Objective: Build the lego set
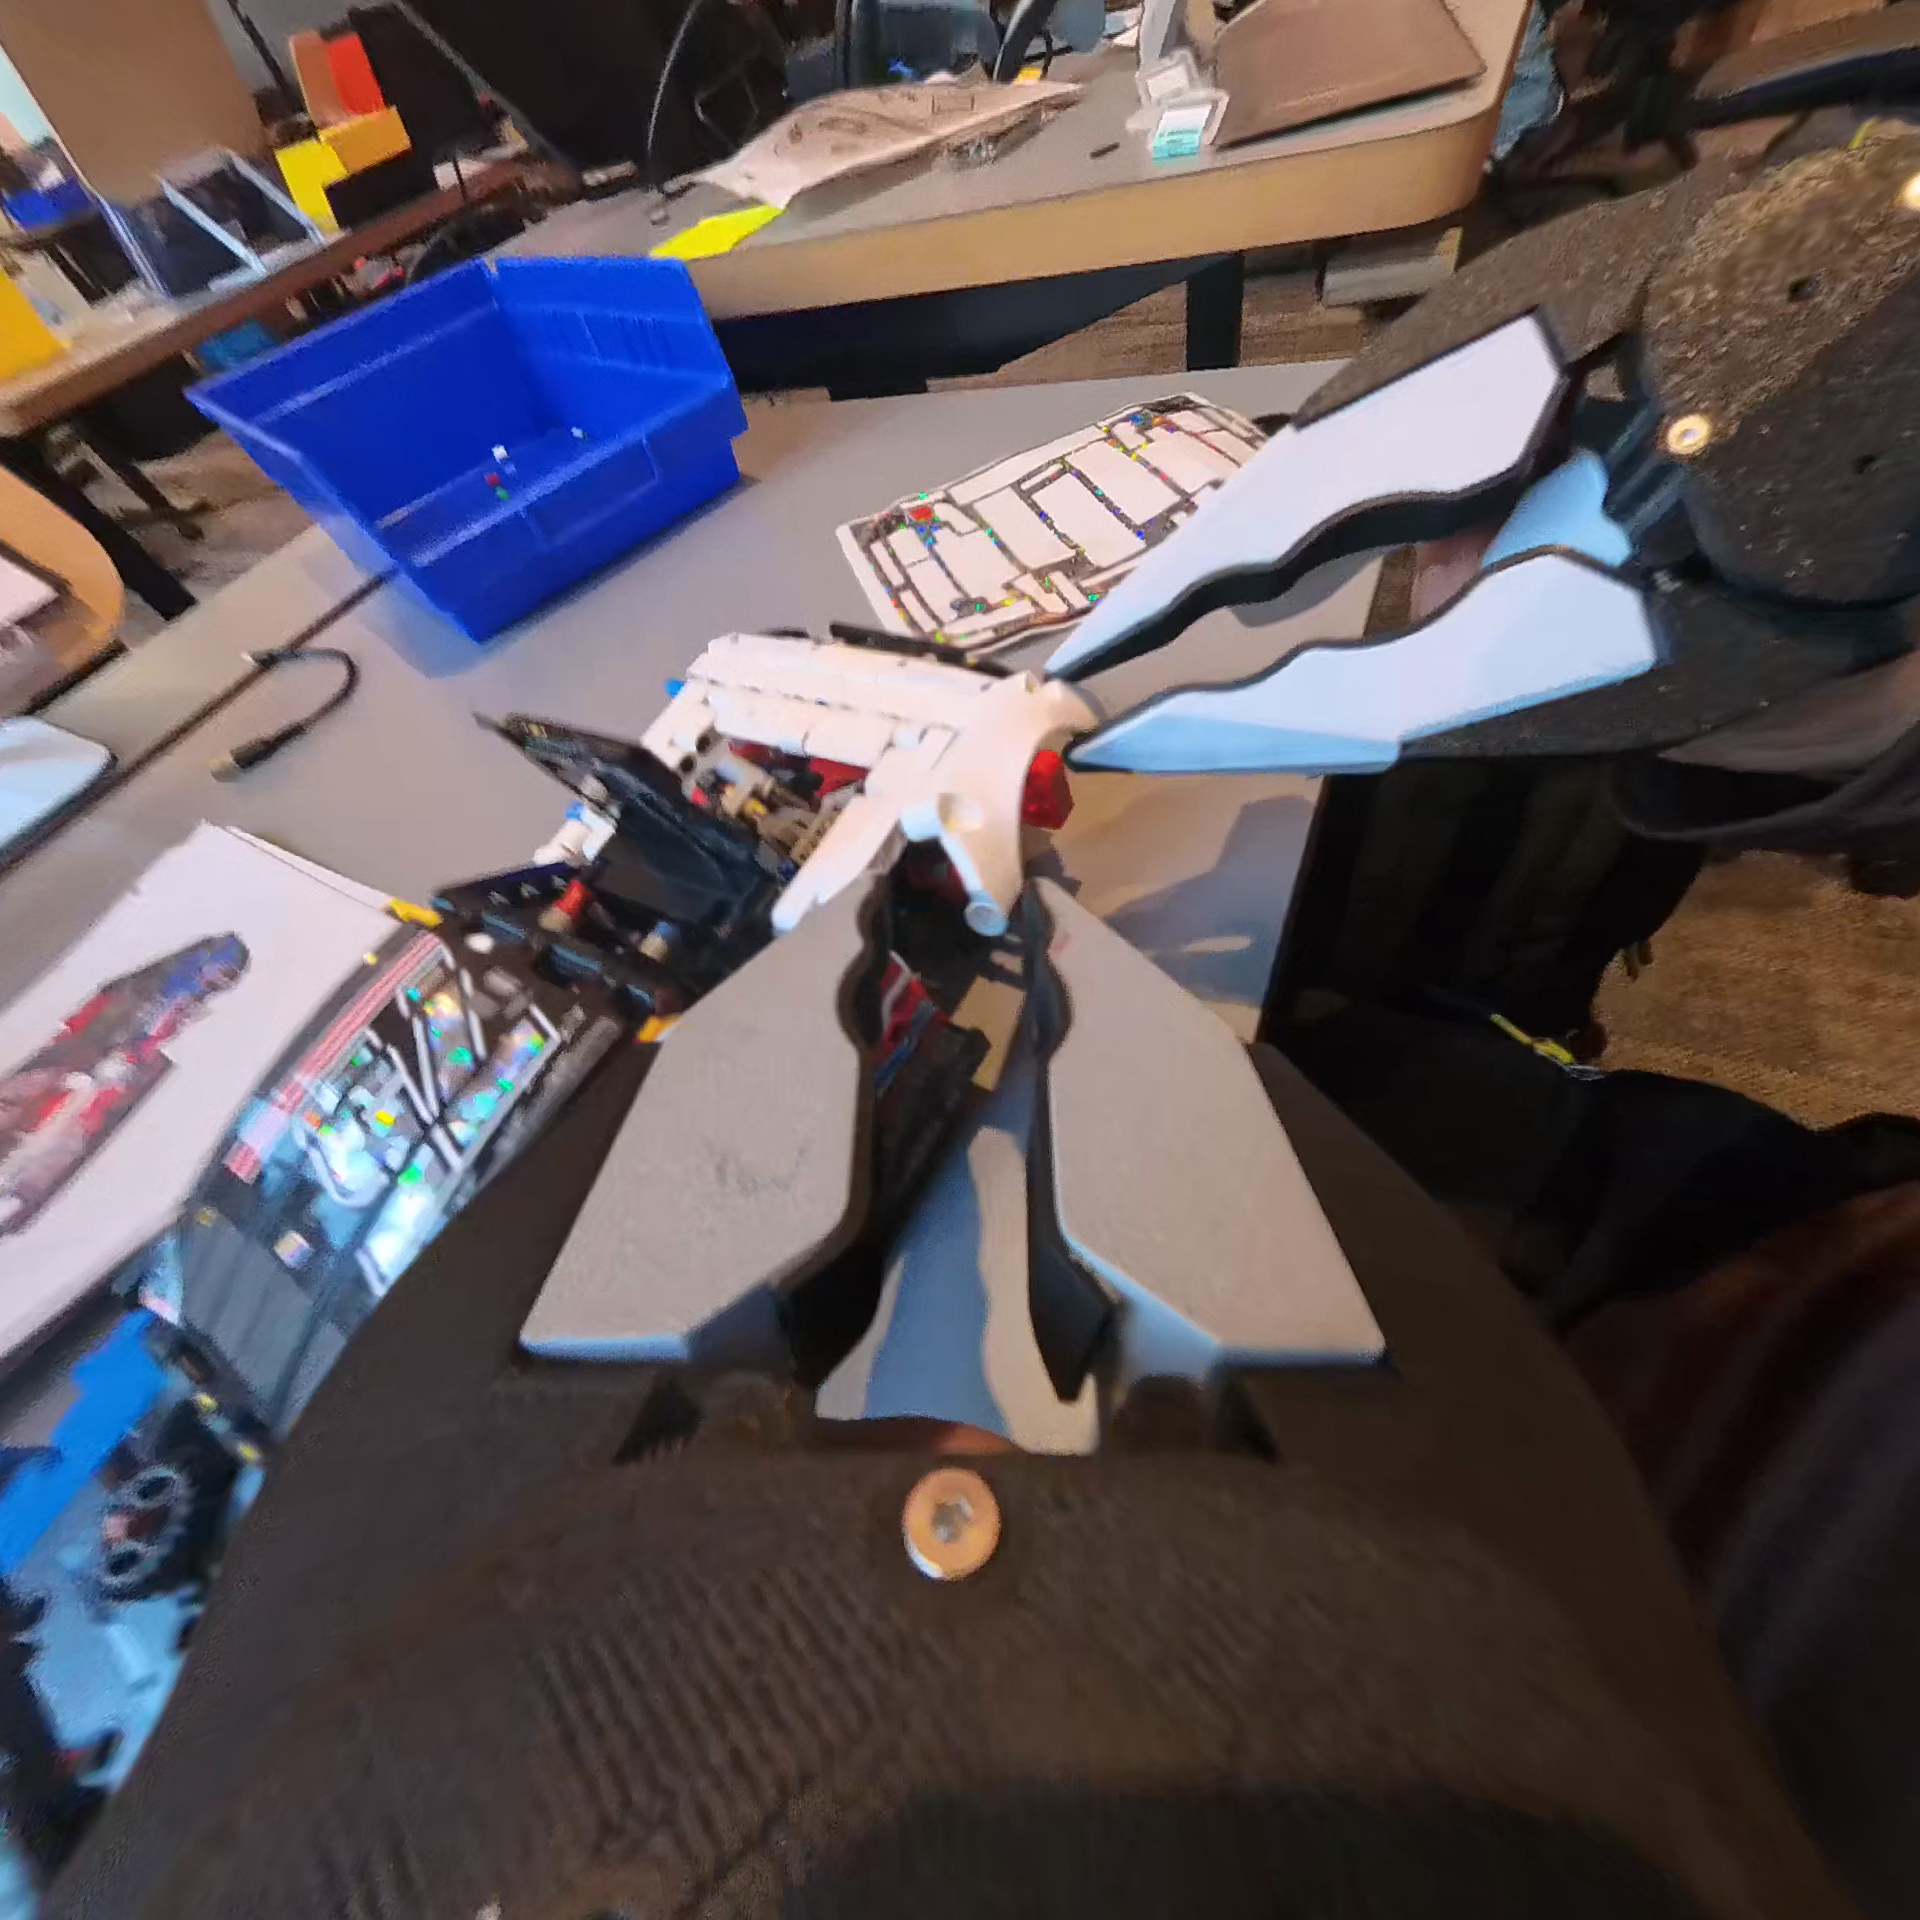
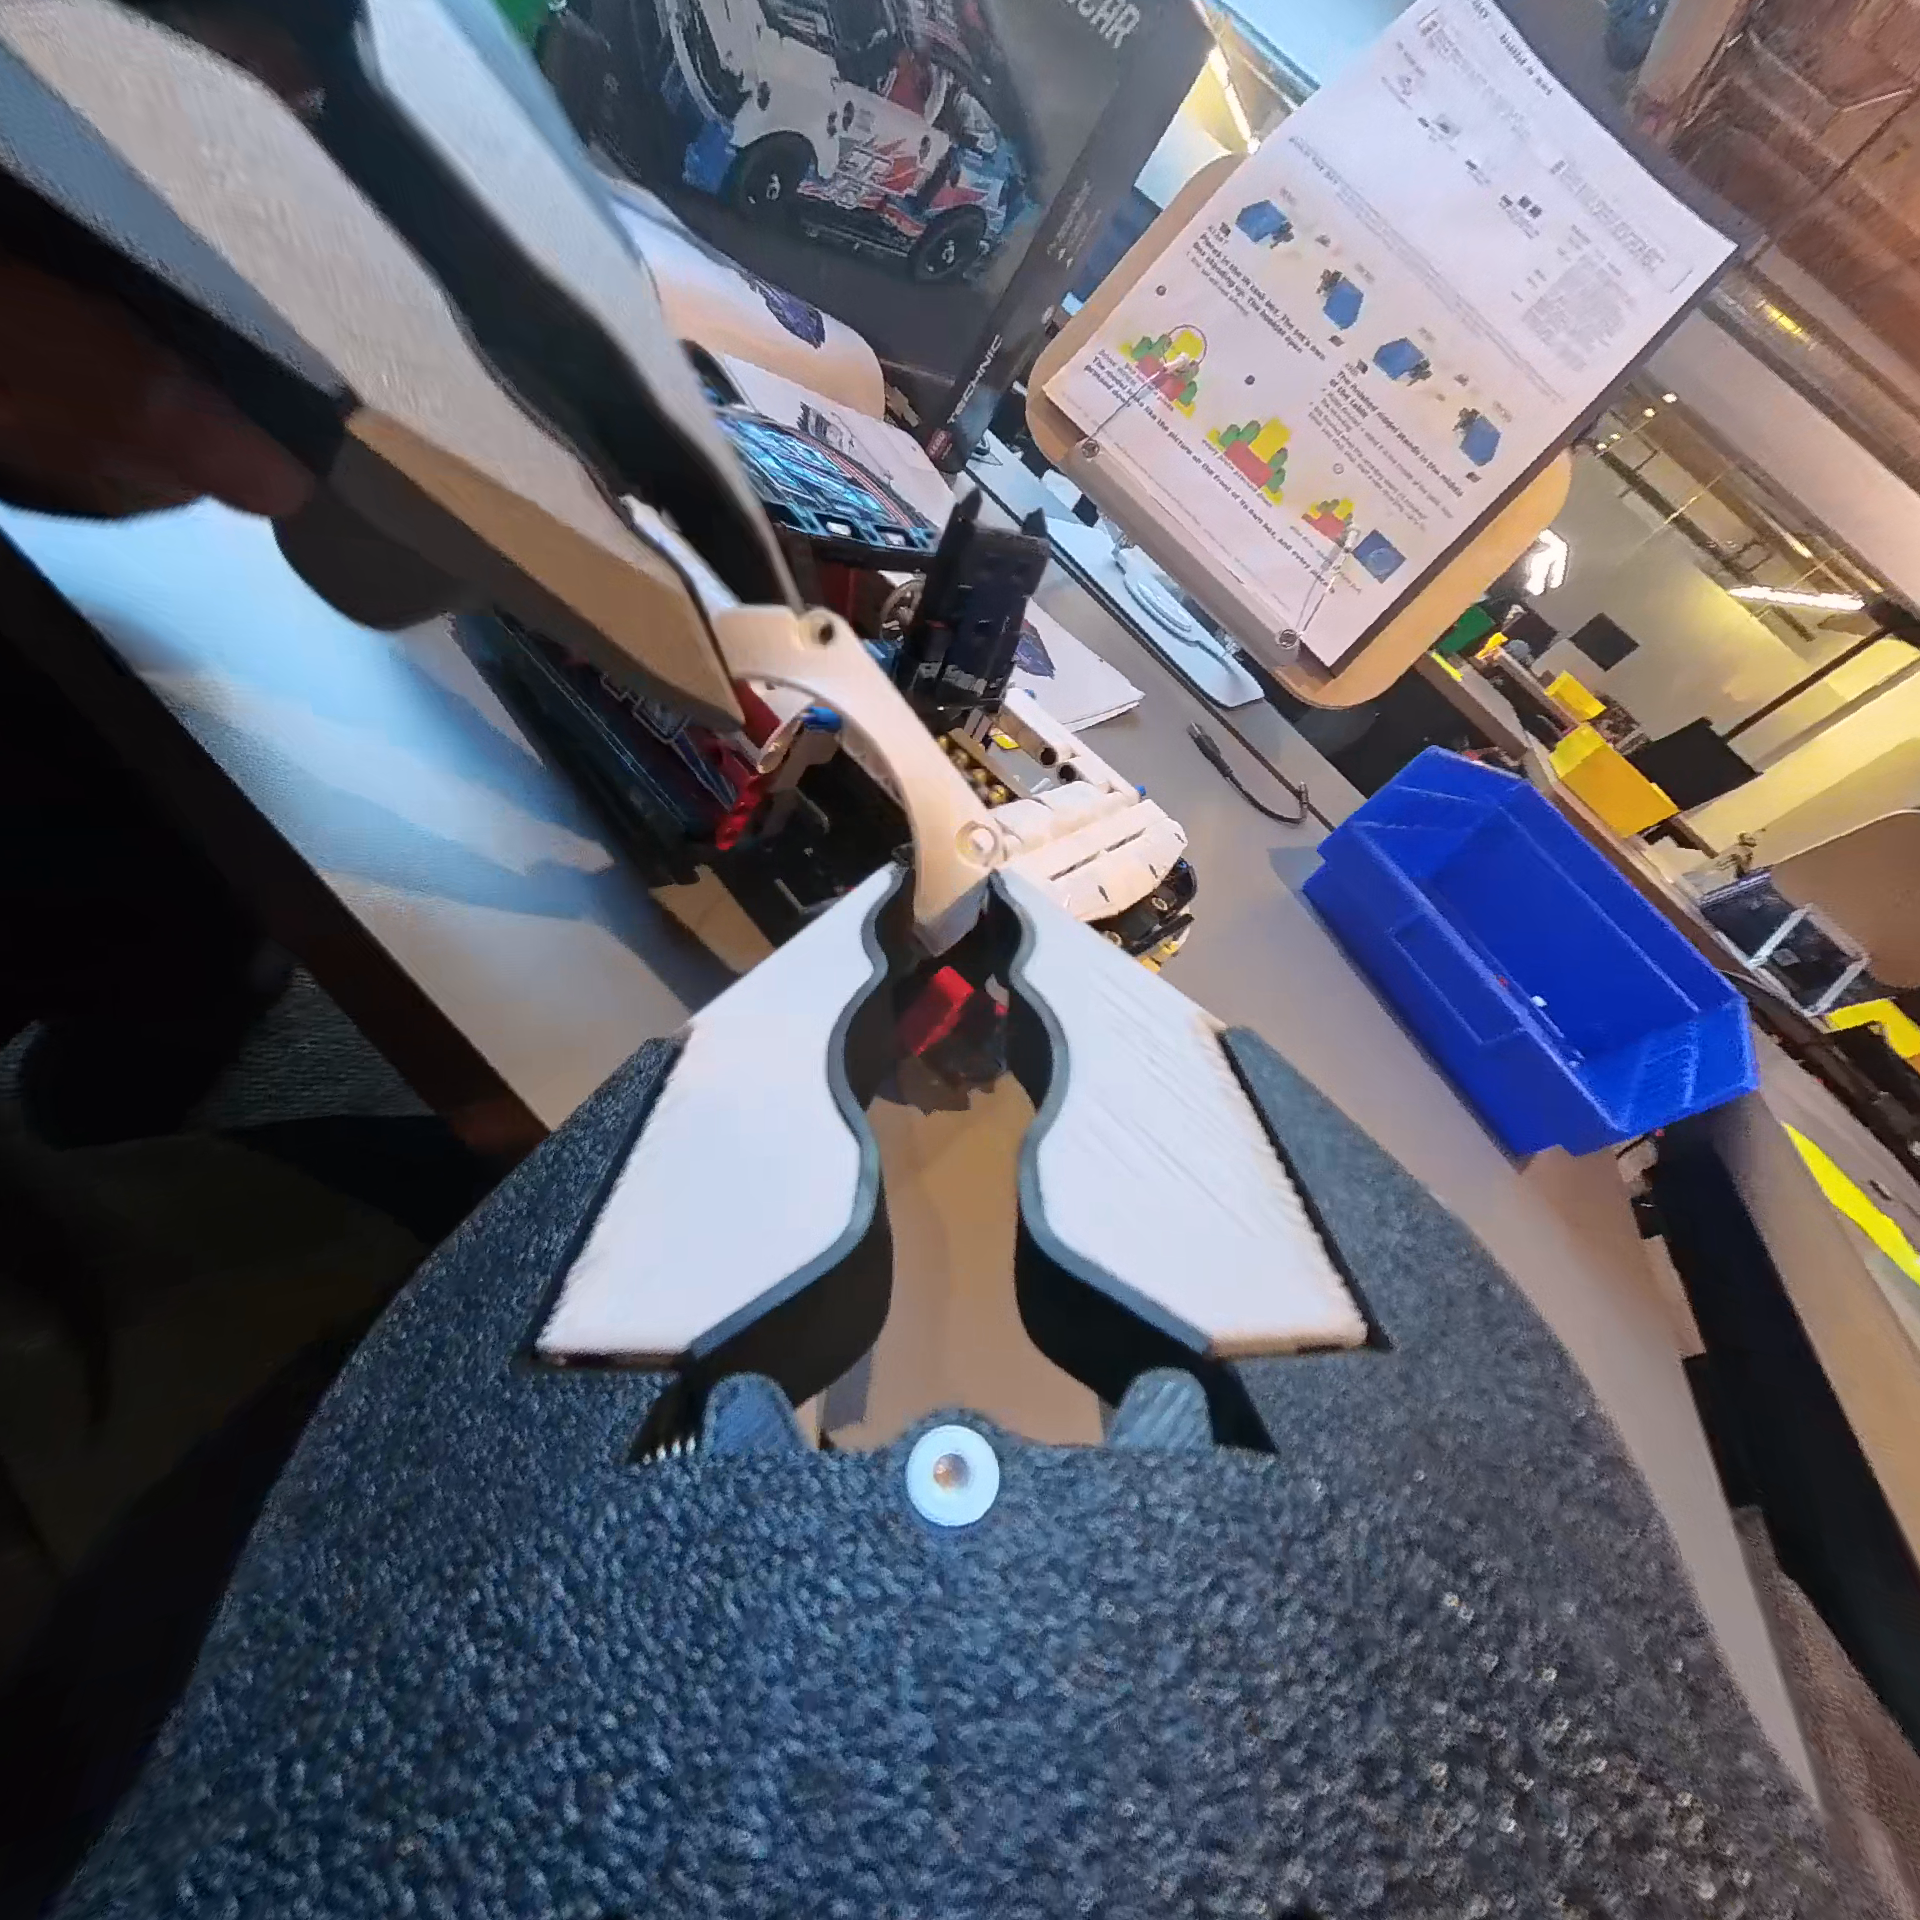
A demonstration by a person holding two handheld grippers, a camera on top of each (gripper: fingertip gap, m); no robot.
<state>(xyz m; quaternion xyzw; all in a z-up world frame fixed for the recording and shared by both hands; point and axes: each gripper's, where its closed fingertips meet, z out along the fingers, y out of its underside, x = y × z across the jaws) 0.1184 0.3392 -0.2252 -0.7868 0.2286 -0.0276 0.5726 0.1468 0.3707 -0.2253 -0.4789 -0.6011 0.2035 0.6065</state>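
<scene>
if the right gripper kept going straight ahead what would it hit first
The right gripper already pinches the white curved panel of the lego car; pushing on would likely drive into that car.

A grey worktable [image 1: 436,748] fills the near ground, one edge dropping to a speckled brown carpet [image 1: 1766,997]. Beyond it stands a second table with a pale rounded top [image 1: 1195,208] on dark legs, and further left a brown-topped bench [image 1: 125,353] crowded with yellow and orange blocks [image 1: 343,145]. In the right wrist view a rounded wooden board [image 2: 1382,665] stands upright on the worktable, and behind it the room opens into what looks like a glass-walled office [image 2: 1704,540], blurred, lit by a long ceiling strip light [image 2: 1787,596] with a warm yellow cast
</scene>
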